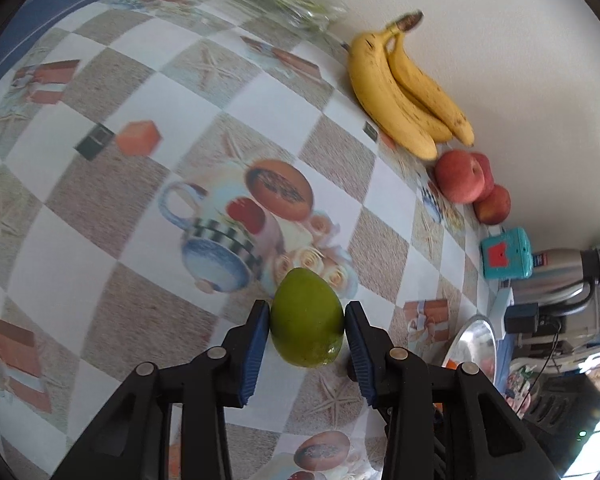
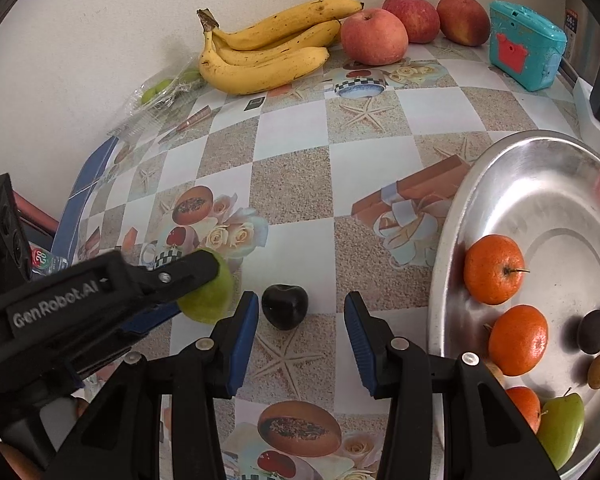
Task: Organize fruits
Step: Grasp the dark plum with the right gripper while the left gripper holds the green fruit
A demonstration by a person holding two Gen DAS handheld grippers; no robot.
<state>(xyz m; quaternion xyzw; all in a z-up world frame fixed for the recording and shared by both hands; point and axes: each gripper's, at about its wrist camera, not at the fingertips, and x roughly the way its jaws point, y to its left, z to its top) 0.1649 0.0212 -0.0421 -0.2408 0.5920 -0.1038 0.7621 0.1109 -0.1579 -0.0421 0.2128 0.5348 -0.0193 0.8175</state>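
Setting: patterned oilcloth table of sand and white squares with printed cups, roses and starfish, set against a plain pale wall.
Left fingers: left gripper is clenched on a green mango-like fruit, blue pads touching both flanks, gripped across its narrow width, probably so it cannot slip.
Right fingers: right gripper is released, nothing between the pads; a dark plum sits on the table just ahead, nearer the left pad, seemingly the next pick.
Task things: green fruit is in the left grip, just beside the plum; metal tray to the right holds tangerines, small dark fruits, a brown one and another green fruit, so it looks like the collection spot.
Farther back: bananas and red apples line the wall, still uncollected; a clear bag holds green fruit.
Writing: "GenRobot.AI" on the left gripper's arm; turquoise toy camera shows no readable text.
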